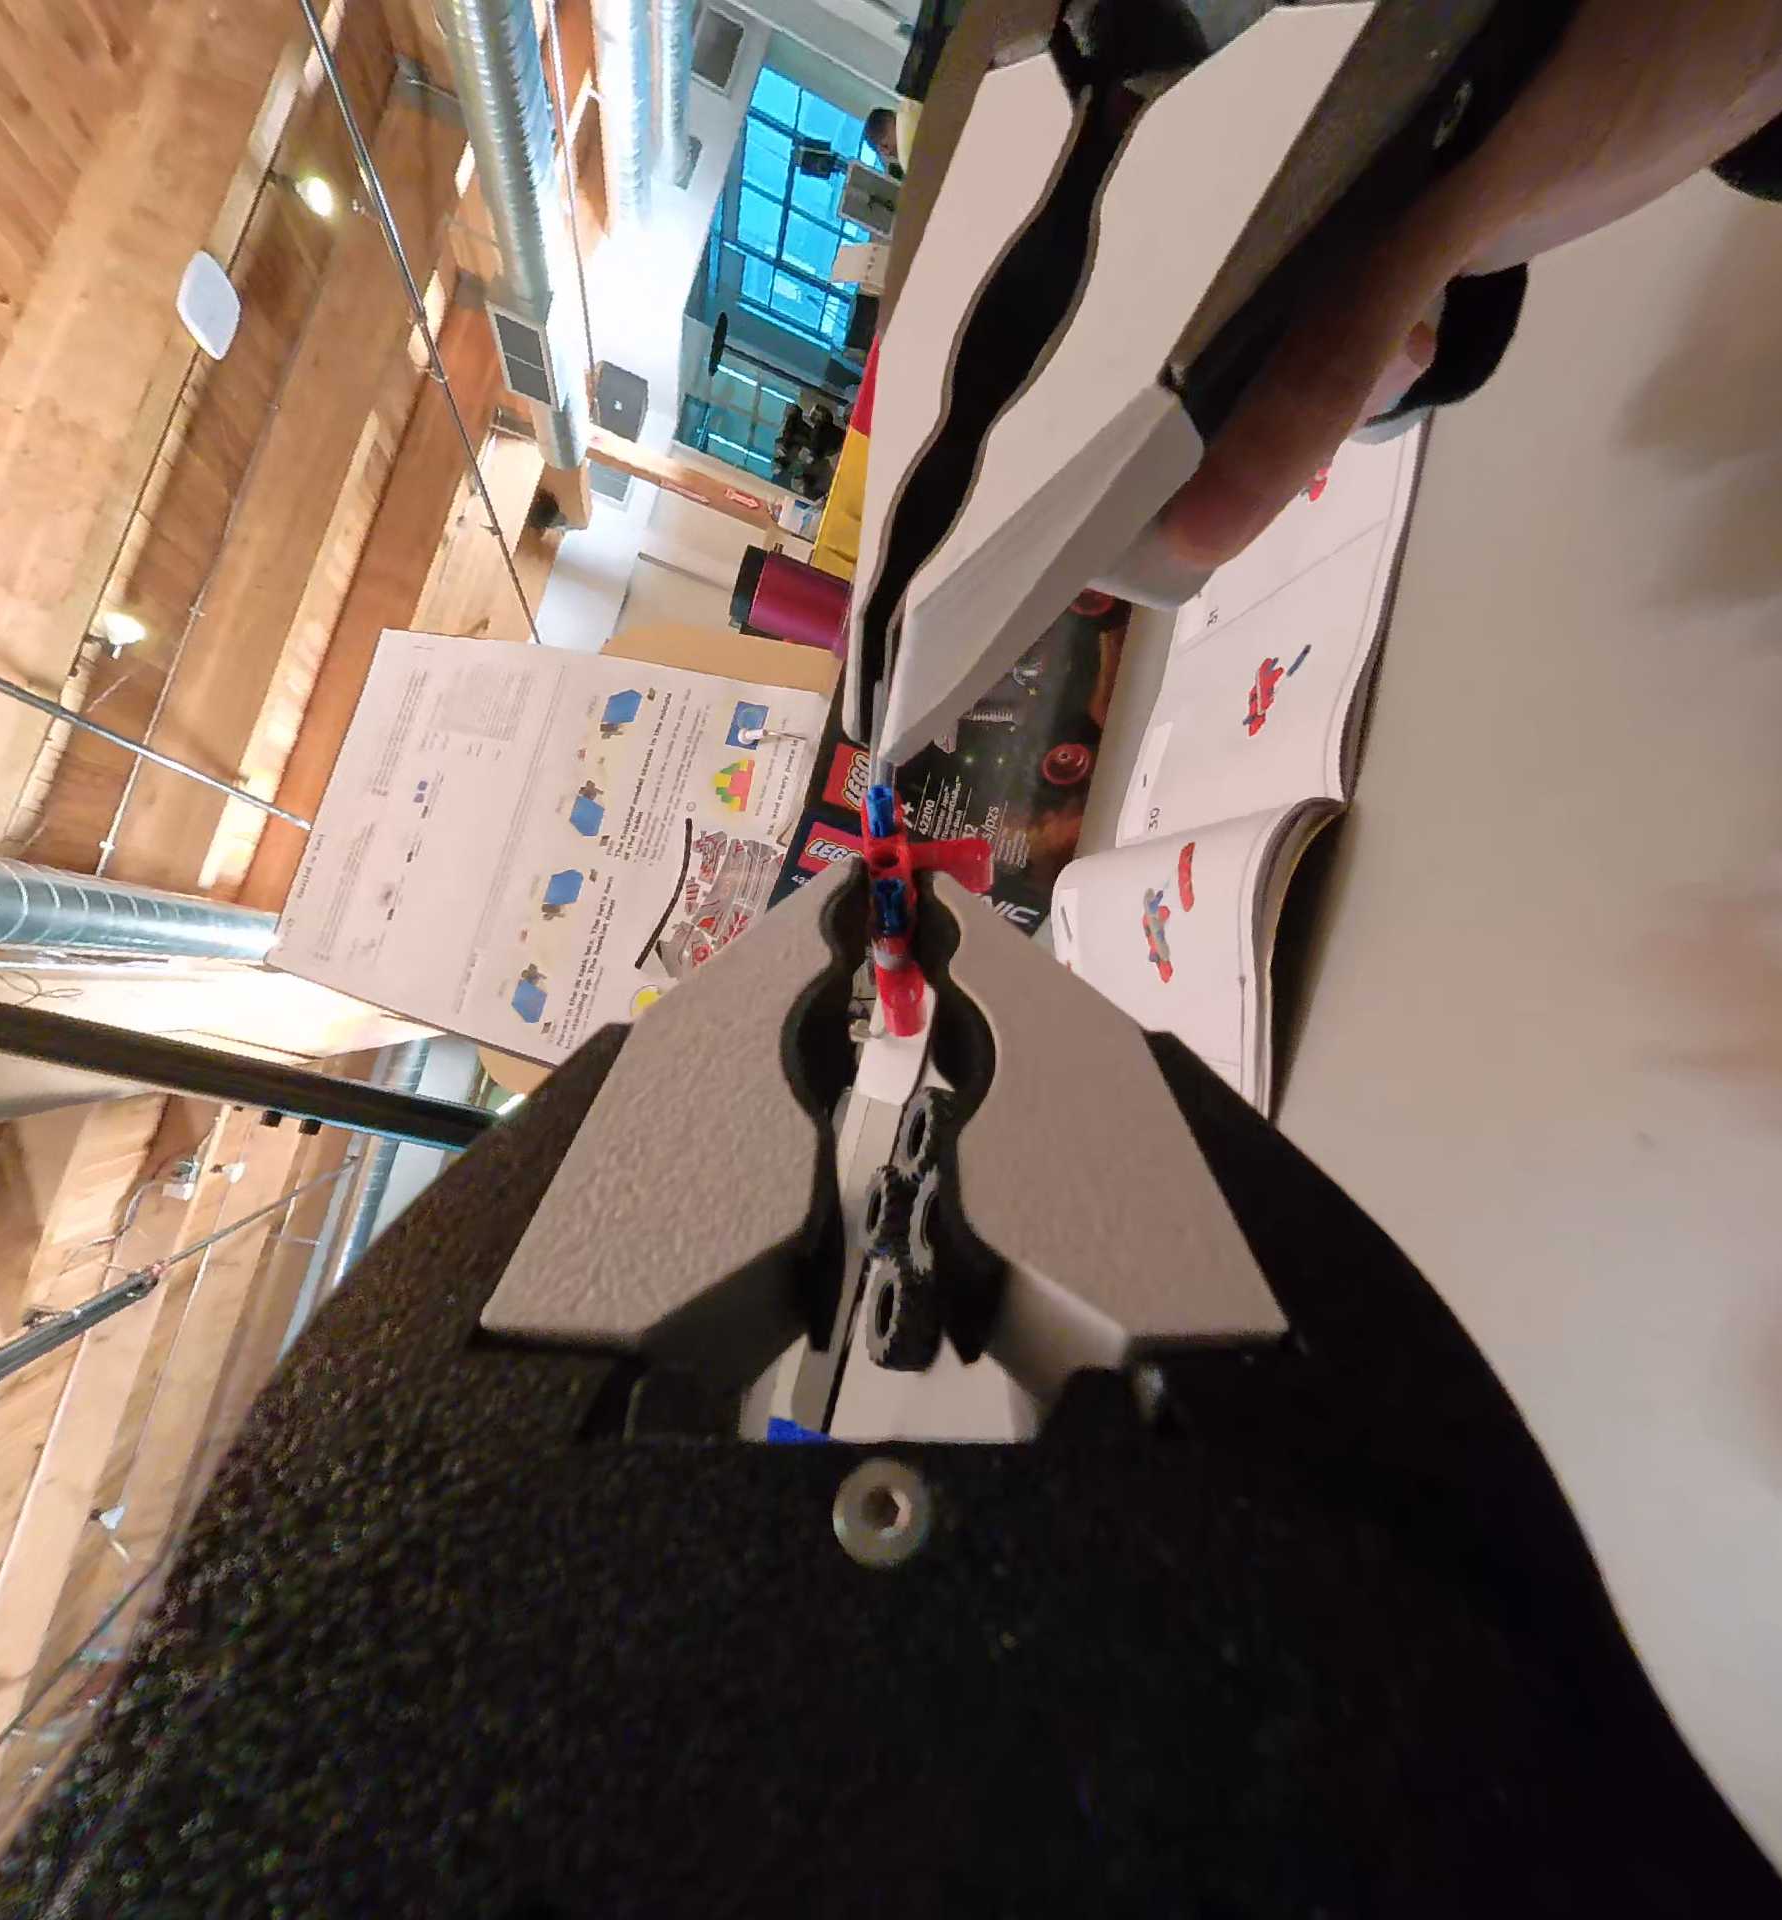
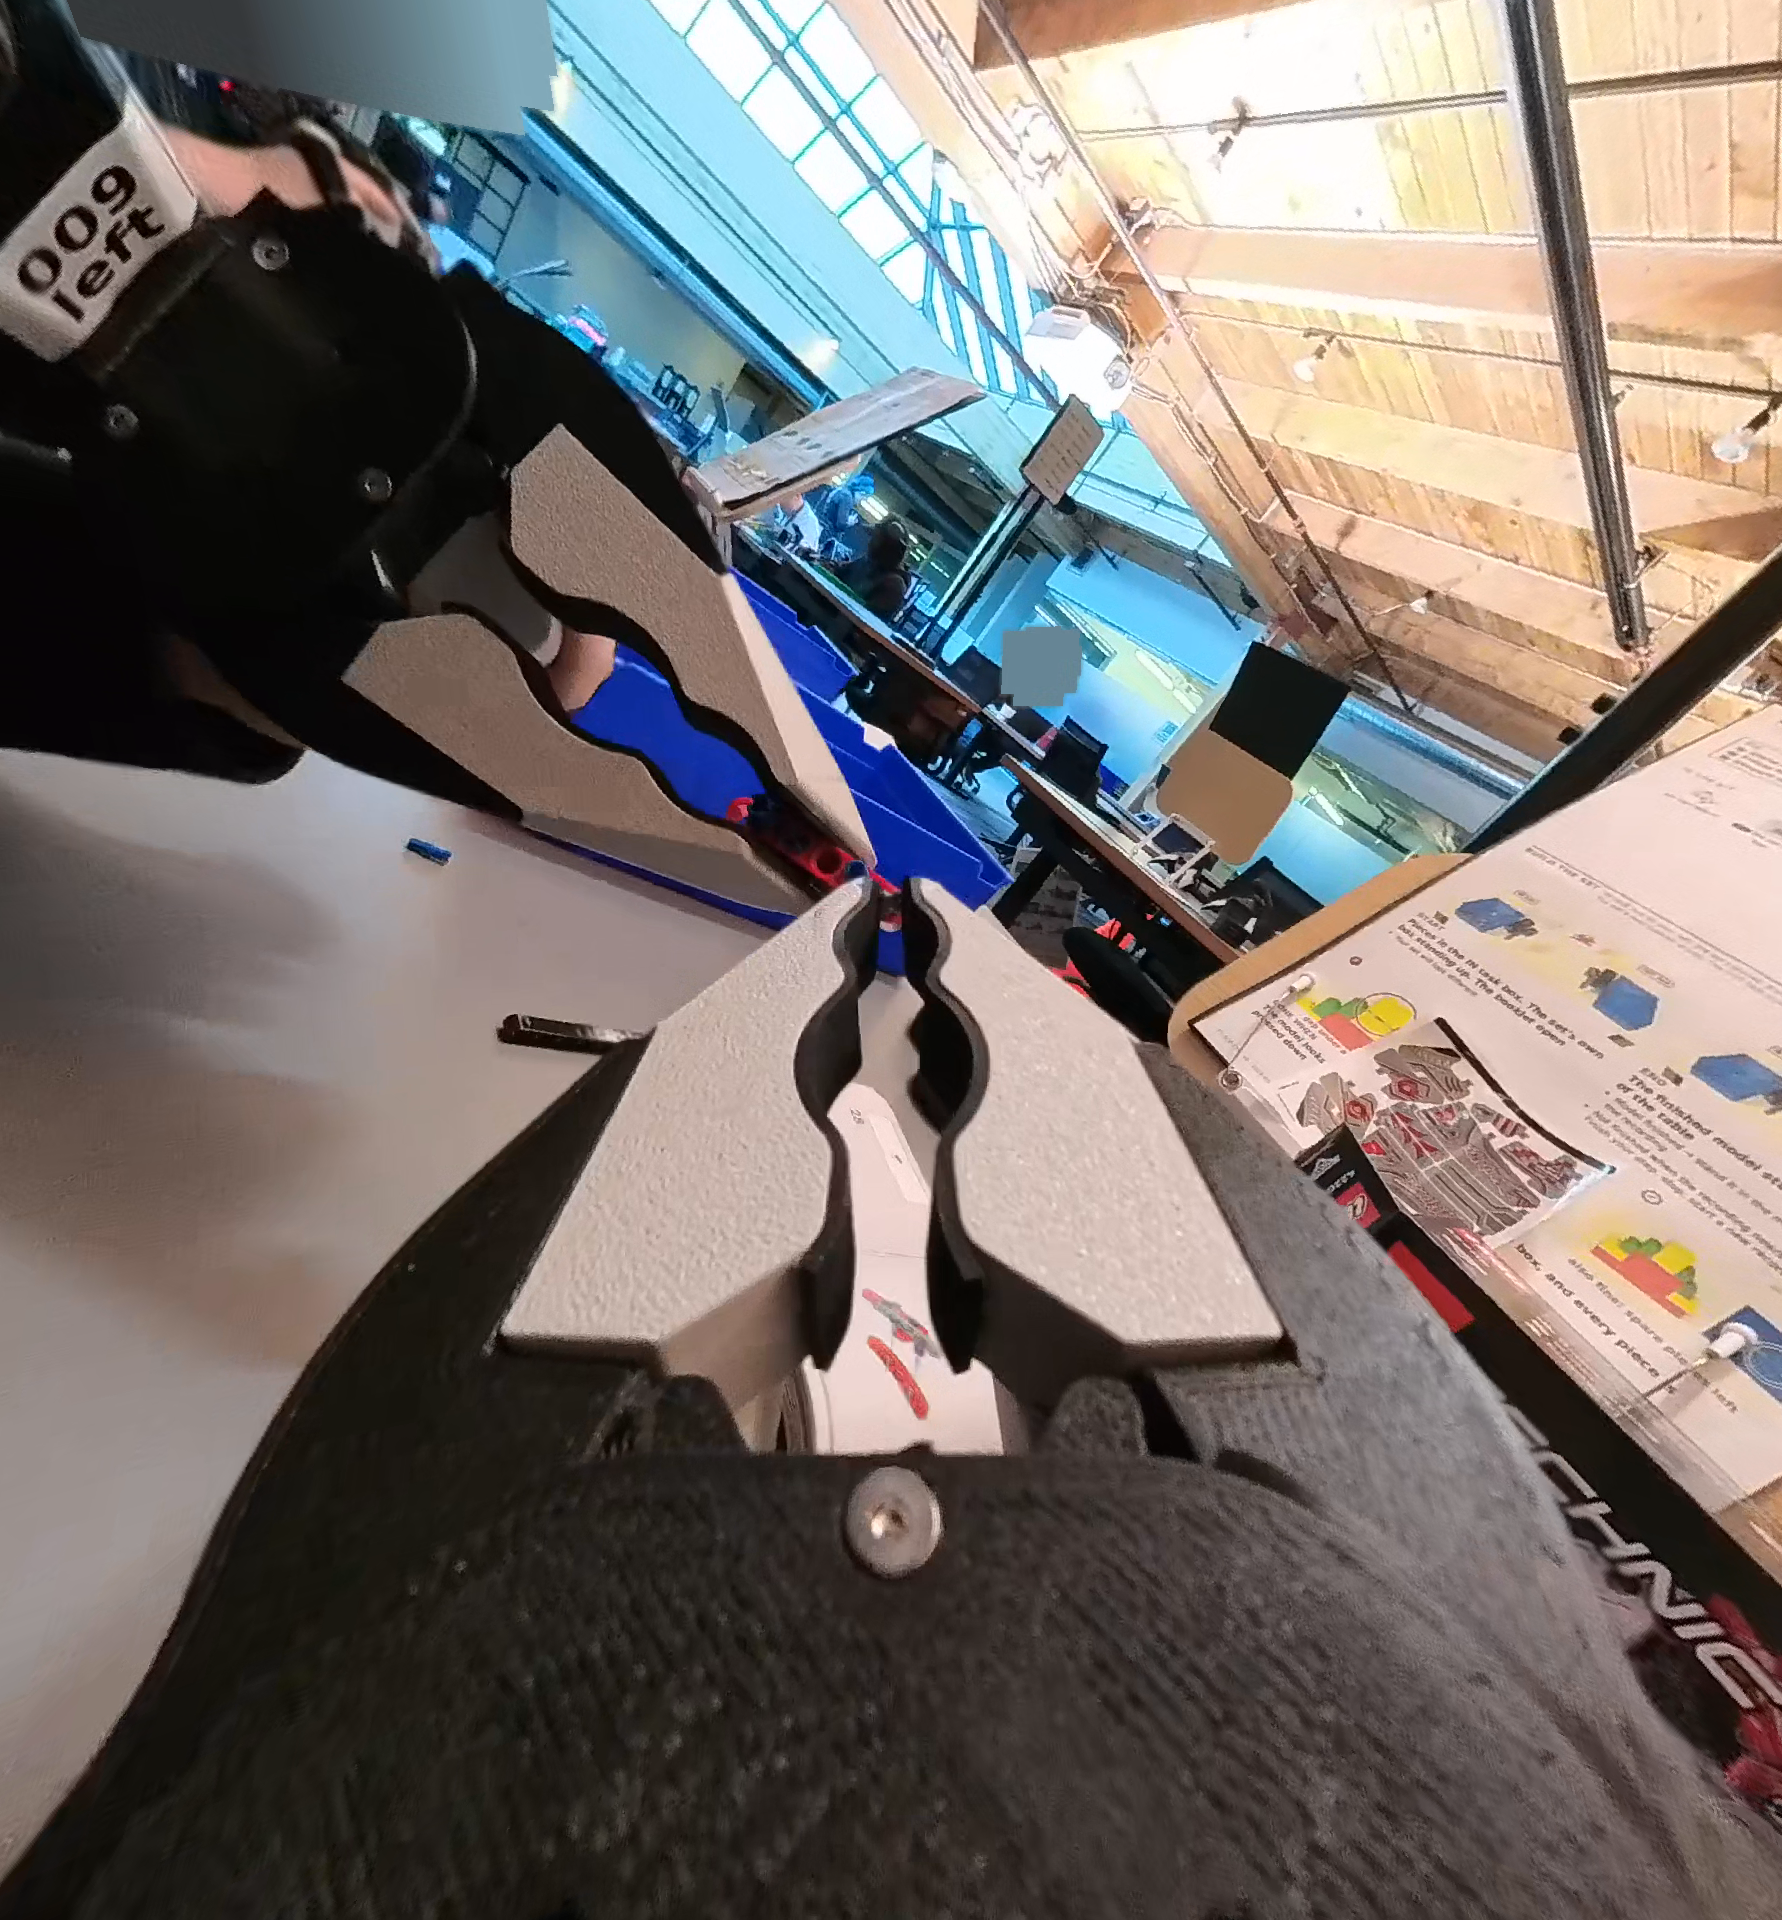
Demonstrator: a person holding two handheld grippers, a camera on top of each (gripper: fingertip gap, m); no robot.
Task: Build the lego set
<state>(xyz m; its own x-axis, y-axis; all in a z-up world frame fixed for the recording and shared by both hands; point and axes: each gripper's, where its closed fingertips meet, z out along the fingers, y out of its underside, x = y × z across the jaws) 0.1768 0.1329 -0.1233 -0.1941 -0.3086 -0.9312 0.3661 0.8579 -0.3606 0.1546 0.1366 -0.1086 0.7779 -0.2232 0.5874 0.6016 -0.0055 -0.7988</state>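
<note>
Left gripper (image 1: 892, 883), lower centre of the left wrist view: fingers pinched tight on a small red and blue sub-assembly (image 1: 892, 914), held in the air above the table. Black beam with round holes (image 1: 902, 1236) lying in the gap behind the tips; whether joined to the red part, not clear.

Right gripper (image 2: 892, 896), lower centre of the right wrist view: tips drawn nearly together at the same small assembly (image 2: 892, 914); only a sliver of red between them, so whether truly gripping cannot be told. Seen in the left wrist view, entering from upper right with tips touching a blue pin (image 1: 876, 802) at the assembly's far end.

Progress, as a judgement: early. Only a handful of pieces joined; pin apparently being seated. Bulk of the set unbuilt.

Instruction booklet (image 1: 1209, 904), right of centre in the left view: open on the table, near.

Set box (image 1: 1022, 790), dark, just beyond the booklet.

Loose blue pin (image 2: 428, 852) and a black strip (image 2: 570, 1032), left of centre in the right view, on the pale grey table (image 2: 139, 1195).

Blue bin (image 2: 866, 790), centre, holding further red and black pieces.

Printed sheet on a board (image 1: 544, 831), propped upright beyond the box.

Room: timber ceiling, silver ducts, large windows, far desks.
</note>
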